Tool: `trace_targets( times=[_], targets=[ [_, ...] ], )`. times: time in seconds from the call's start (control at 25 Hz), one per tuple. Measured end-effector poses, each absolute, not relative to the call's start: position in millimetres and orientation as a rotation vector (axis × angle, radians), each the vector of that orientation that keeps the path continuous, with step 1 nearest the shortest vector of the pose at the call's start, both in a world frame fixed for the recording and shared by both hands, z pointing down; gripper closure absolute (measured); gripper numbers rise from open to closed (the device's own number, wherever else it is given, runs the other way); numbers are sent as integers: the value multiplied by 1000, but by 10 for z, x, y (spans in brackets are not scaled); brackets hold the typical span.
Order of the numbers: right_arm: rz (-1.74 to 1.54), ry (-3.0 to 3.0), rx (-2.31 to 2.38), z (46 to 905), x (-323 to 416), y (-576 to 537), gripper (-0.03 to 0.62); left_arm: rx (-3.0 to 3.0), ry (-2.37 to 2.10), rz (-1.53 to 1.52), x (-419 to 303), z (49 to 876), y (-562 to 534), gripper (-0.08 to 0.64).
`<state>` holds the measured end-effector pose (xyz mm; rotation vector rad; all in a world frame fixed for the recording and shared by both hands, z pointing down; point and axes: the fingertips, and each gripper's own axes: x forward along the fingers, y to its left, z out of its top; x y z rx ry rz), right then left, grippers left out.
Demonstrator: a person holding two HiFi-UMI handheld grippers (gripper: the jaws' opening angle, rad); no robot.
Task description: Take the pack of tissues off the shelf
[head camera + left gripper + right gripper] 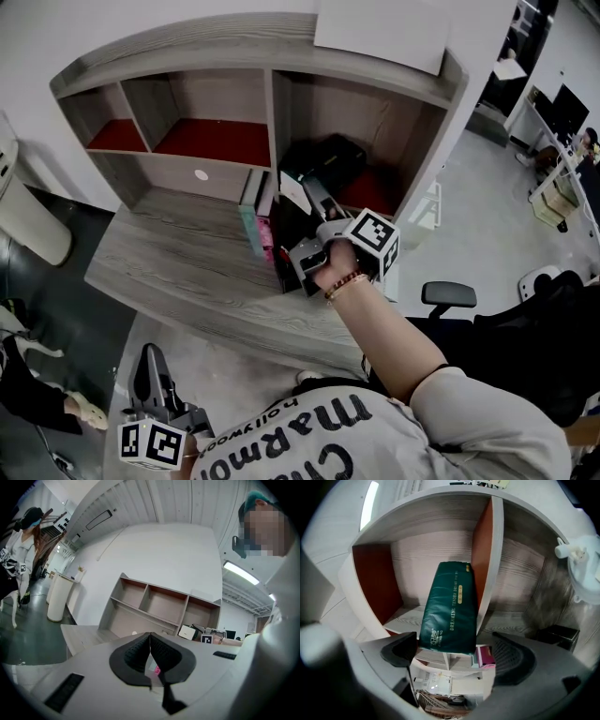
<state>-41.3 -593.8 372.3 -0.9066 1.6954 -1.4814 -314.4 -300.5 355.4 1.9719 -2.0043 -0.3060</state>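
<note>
The head view looks steeply down on the shelf [187, 42]. The left gripper view faces it level, from well back; the right gripper view sits close, rolled sideways. All three share it.

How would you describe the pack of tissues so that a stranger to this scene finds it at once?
Start at the grey wooden shelf unit on the desk and look into its tall right-hand compartment. The pack of tissues is there: a soft, dark green pack with pale lettering, unlike the small pink box nearby.
</note>
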Motion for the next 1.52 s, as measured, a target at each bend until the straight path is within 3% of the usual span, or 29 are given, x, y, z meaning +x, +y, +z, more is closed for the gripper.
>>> trace_targets(
  times=[0.48, 0.64, 1.52],
  targets=[
    [-1459, 1668, -932, 3760, -430, -6005, 121, 1908, -2041, -320, -3353, 3602, -2844, 543],
    [-1440, 1681, -917, 3694, -428, -5970, 230, 1896, -2048, -327, -3387, 3617, -2811, 543],
    [-1512, 1788, -834, 3686, -425, -5625, 259, 1908, -2045, -373, -3316, 3587, -2660, 543]
  ],
)
